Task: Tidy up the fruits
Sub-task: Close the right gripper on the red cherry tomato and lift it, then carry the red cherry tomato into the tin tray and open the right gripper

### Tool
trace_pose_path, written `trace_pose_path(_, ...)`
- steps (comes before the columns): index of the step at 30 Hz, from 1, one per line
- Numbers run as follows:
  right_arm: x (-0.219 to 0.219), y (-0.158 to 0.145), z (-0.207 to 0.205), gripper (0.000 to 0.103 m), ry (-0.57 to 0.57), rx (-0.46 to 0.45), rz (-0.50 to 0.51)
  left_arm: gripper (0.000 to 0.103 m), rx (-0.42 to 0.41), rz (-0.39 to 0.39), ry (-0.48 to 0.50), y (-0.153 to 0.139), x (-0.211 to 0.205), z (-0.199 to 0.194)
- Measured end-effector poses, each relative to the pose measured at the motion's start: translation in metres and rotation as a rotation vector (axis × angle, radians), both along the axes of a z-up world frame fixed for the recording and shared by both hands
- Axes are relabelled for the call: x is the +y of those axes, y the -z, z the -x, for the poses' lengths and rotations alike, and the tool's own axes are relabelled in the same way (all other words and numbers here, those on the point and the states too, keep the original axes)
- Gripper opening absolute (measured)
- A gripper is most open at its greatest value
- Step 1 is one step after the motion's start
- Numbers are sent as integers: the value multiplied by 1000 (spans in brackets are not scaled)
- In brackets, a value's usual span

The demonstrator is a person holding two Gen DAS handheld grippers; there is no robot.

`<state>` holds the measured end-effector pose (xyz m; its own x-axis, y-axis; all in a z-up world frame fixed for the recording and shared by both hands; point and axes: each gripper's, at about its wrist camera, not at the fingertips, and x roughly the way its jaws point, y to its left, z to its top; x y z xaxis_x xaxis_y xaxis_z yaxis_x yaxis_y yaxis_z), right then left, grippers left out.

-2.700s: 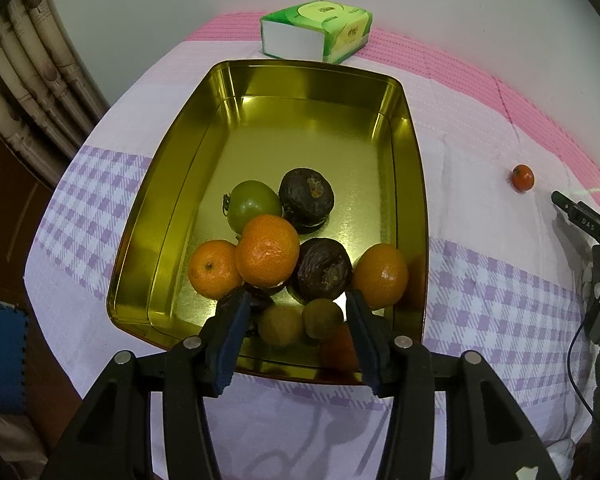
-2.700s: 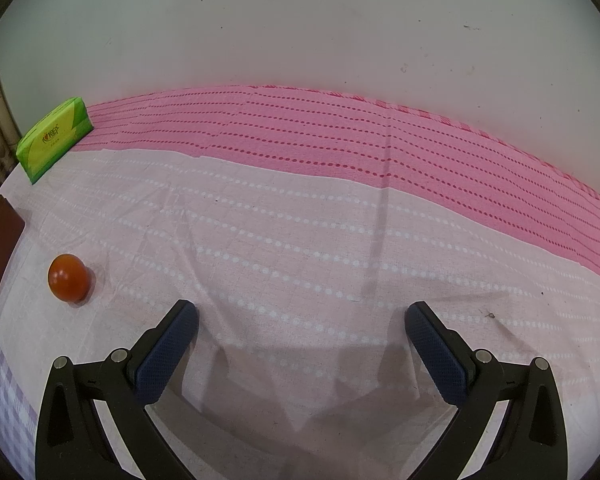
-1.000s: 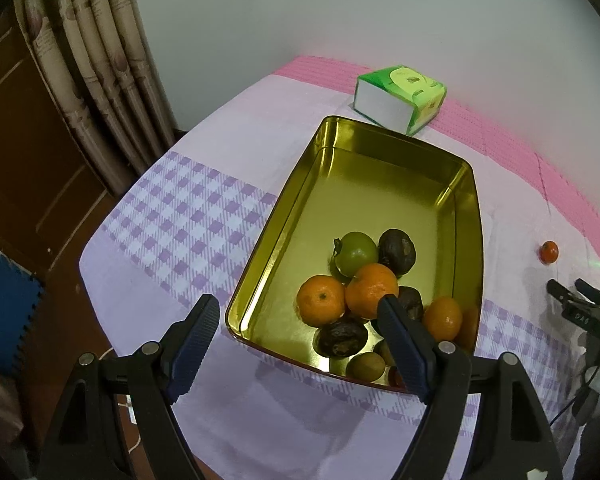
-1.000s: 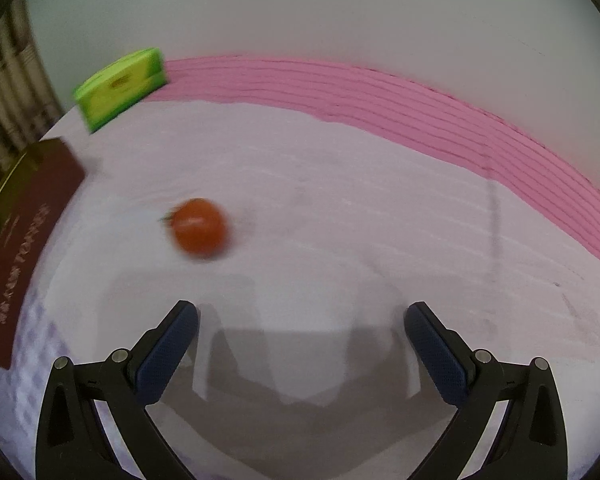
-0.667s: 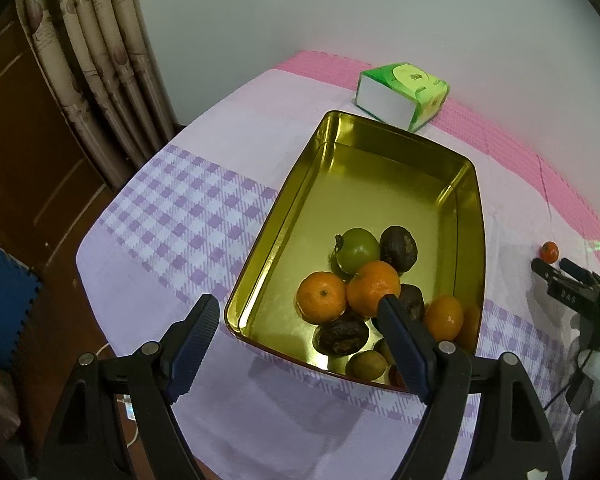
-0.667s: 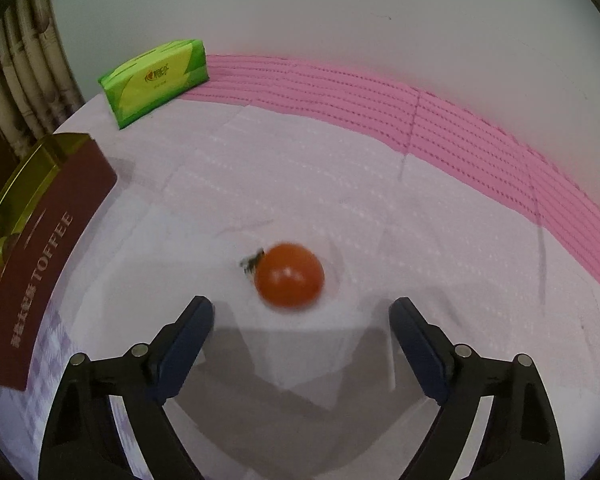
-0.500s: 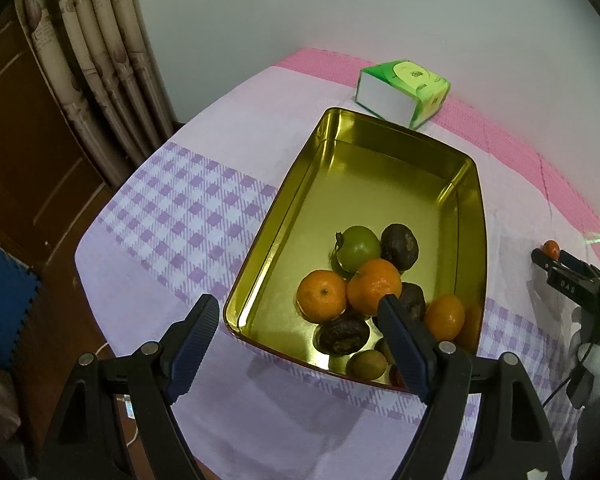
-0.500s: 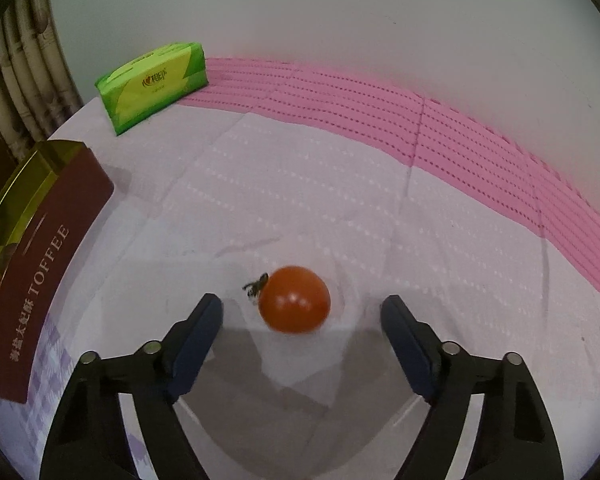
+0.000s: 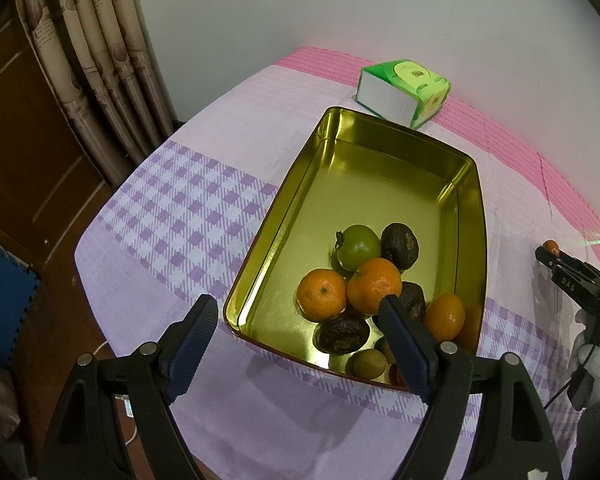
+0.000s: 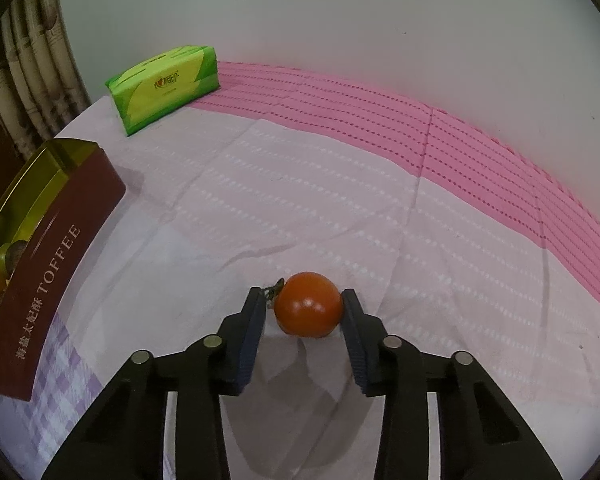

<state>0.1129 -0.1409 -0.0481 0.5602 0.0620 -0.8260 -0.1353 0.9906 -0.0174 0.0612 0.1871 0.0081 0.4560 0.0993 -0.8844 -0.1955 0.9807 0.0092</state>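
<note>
On the worktop, tomato [image 10: 309,310]: sitting between my right fingers.
Right hand-held gripper [image 10: 302,322]: closing in, right pad touching, left just shy.
Left hand-held gripper [image 9: 296,350]: spread wide above the tin [image 9: 380,168].

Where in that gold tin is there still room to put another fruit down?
The far half of the tin, toward the tissue box, is bare floor. So is the strip along its left wall beside the oranges. The near right corner is crowded: oranges, a green tomato, dark fruits and a kiwi lie piled together there.
</note>
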Motion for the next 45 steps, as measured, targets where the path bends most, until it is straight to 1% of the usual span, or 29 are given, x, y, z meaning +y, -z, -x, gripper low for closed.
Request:
trace_pose_path(1, 0, 0, 0, 34, 2, 1, -1, 80, -2, 1, -1, 0, 0, 0)
trace_pose_path(11, -1, -3, 3, 34, 10, 7, -29, 80, -2, 1, -6, 1, 0, 1)
trace_pose_path(13, 0, -4, 6, 34, 7, 6, -35, 83, 0, 1, -7, 1, 0, 1)
trace_pose_path(14, 1, -6, 7, 34, 6, 4, -38, 85, -1, 0, -8, 1, 0, 2)
trace_pose_path(22, 12, -24, 22, 34, -30, -17, -84, 87, -6, 1, -11, 1, 0, 3)
trace_pose_path(28, 40, -46, 31, 34, -95, -44, -118, 89, -15, 7, -20, -2, 1, 7)
trace_pose_path(32, 66, -62, 38, 34, -156, -65, -140, 90, -18, 22, -28, -6, 3, 9)
trace_pose_path(35, 87, -72, 43, 34, -207, -75, -159, 91, -23, 50, -36, -11, 9, 12)
trace_pose_path(37, 100, -77, 46, 34, -239, -78, -169, 91, -25, 45, -46, -15, 13, 14)
trace_pose_path(41, 129, -81, 50, 34, -302, -72, -189, 92, -19, 55, -68, -19, 26, 18)
trace_pose_path(45, 156, -77, 55, 34, -354, -52, -193, 92, -15, 23, -73, -22, 33, 21)
